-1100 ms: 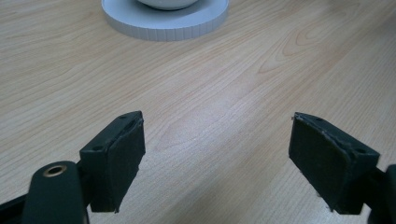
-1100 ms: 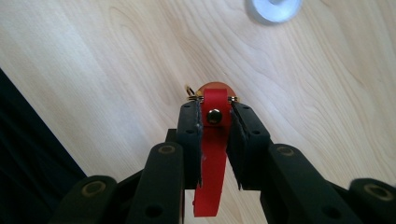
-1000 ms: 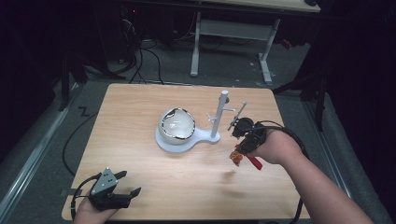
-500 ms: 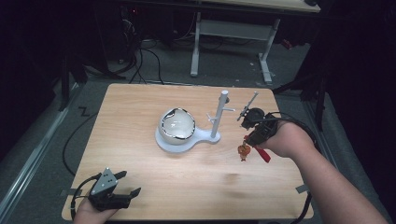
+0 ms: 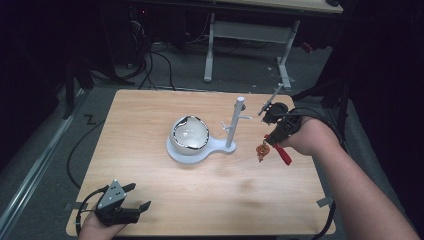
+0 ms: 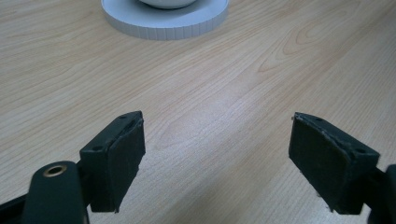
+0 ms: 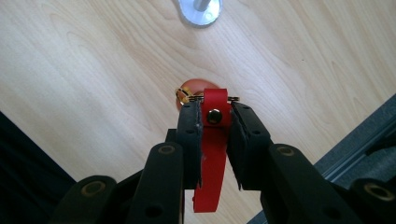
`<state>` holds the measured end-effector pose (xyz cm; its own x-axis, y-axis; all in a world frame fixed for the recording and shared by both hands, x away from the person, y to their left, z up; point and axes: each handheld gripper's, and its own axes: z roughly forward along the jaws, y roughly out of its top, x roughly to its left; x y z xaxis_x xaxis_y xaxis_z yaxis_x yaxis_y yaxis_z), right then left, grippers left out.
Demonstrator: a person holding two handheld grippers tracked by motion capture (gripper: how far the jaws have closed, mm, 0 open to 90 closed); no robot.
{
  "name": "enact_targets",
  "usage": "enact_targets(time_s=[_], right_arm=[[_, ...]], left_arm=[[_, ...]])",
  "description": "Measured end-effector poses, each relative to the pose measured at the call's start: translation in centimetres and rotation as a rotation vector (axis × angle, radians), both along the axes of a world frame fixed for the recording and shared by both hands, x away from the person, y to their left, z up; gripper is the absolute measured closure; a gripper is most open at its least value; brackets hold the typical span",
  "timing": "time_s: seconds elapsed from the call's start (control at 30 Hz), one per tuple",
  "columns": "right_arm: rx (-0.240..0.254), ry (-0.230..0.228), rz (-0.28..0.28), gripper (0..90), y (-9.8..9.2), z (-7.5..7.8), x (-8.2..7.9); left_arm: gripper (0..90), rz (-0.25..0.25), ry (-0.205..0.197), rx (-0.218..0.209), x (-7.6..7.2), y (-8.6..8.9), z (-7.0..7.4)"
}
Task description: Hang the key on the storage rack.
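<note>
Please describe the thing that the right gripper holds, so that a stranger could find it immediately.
On the wooden table stands a white stand with a bowl. Right of its post, the right gripper is shut on a red strap with a brass stud, a small orange charm dangling from its ring. Nothing else here is red.

My left gripper is black with a grey three-cornered plate on top. My right gripper has black jaws, brass-ringed screw holes.

White stand and bowl mid-table, bare wood elsewhere
</note>
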<state>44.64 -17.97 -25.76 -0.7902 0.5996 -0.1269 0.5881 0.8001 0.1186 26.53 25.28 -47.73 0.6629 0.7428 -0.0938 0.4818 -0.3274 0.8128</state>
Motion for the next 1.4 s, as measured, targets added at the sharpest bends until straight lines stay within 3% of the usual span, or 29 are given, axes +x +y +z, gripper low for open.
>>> enact_targets(time_s=[0.73,1.3,1.4], right_arm=[[-0.013,-0.016,-0.011,74.9,3.6,1.5,3.5],[-0.010,-0.002,-0.050,74.6,4.3,1.6,6.3],[-0.016,-0.037,-0.054,66.4,4.3,1.5,6.7]], left_arm=[[19.3,0.001,0.000,-0.011,0.0,0.1,0.0],[19.3,0.002,0.004,-0.012,-0.1,0.3,0.0],[19.3,0.004,0.005,-0.015,-0.1,0.3,0.0]])
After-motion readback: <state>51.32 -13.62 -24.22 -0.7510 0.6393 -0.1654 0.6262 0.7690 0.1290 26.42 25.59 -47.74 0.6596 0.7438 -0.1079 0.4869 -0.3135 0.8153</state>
